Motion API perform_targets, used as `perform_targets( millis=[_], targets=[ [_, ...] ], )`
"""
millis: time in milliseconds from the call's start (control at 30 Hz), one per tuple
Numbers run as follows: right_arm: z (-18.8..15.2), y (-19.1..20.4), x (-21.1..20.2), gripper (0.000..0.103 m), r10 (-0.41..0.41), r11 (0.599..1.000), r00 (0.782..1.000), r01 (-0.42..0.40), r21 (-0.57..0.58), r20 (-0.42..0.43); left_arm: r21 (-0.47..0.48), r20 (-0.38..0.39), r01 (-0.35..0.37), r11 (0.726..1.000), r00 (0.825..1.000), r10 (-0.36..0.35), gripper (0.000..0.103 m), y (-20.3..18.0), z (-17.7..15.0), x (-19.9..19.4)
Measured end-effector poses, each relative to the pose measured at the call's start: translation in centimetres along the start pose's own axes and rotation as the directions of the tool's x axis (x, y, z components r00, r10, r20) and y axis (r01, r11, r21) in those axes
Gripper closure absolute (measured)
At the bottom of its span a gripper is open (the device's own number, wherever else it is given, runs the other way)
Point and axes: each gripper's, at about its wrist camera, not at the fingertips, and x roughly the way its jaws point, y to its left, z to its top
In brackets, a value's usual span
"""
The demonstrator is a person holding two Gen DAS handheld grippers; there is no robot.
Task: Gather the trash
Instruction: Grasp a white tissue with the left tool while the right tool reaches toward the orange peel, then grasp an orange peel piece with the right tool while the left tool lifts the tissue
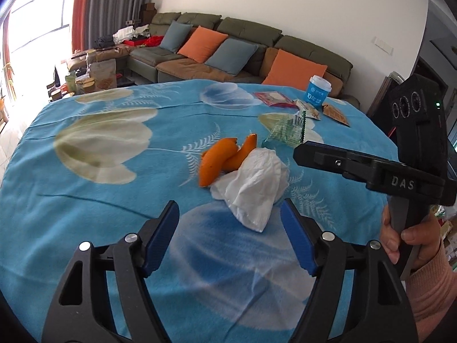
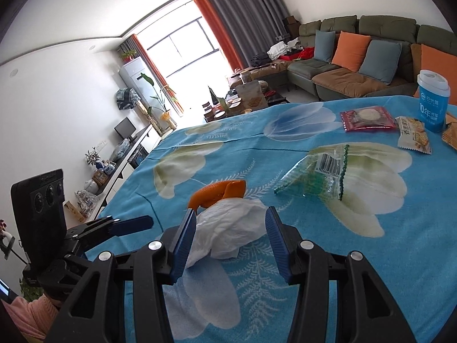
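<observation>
Here the left gripper [image 1: 230, 214] hangs over the blue flowered cloth [image 1: 85, 200], jaws apart and gripping nothing; the crumpled tissue [image 1: 251, 188] lies just ahead of its tips, not between the pads. The right gripper [image 2: 231, 223] also stands apart, and the near end of the tissue [image 2: 225, 228] lies between its blue pads [image 2: 185, 245] in its own view; whether the left pad touches the paper I cannot tell. A hand [image 1: 405, 243] in a pink sleeve holds the right gripper's handle.

Touching the tissue's far side sits an orange peel [image 1: 220, 160]. Beyond that lies a clear green wrapper [image 2: 317, 177], flat on the cloth. Farther still are a red packet [image 2: 367, 118], a white cracker pack [image 2: 414, 137] and a blue cup [image 2: 432, 100], standing upright. Behind the table runs a green sofa [image 1: 257, 34] with orange and blue cushions.
</observation>
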Motion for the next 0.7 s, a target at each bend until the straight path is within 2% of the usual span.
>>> perform_targets(
  millis=[133, 233, 333, 467, 700],
  targets=[
    [0.3, -0.5, 0.0, 0.055, 0.016, 1.000, 1.000, -0.016, -0.011, -0.002, -0.011, -0.040, 0.007, 1.000, 0.999, -0.007, 0.038, -0.1, 0.6, 1.4],
    [0.7, -0.6, 0.3, 0.055, 0.025, 1.000, 1.000, -0.025, -0.012, -0.008, -0.030, -0.072, 0.042, 0.999, 0.996, -0.044, 0.051, 0.0, 1.0, 2.4],
    [1.1, -0.6, 0.7, 0.055, 0.030, 0.999, 0.999, -0.030, -0.010, -0.020, -0.041, -0.097, 0.056, 0.998, 0.993, -0.060, 0.064, 0.0, 1.2, 3.4],
    [1.5, -0.6, 1.3, 0.055, 0.035, 0.999, 0.999, -0.036, -0.013, -0.040, -0.044, -0.118, 0.077, 0.996, 0.990, -0.082, 0.094, -0.1, 0.7, 4.0],
    [1.9, -0.9, 2.7, 0.055, 0.029, 0.999, 0.996, -0.031, -0.011, -0.087, -0.053, -0.077, 0.105, 0.993, 0.991, -0.109, 0.098, 0.3, 0.0, 2.2]
  ],
)
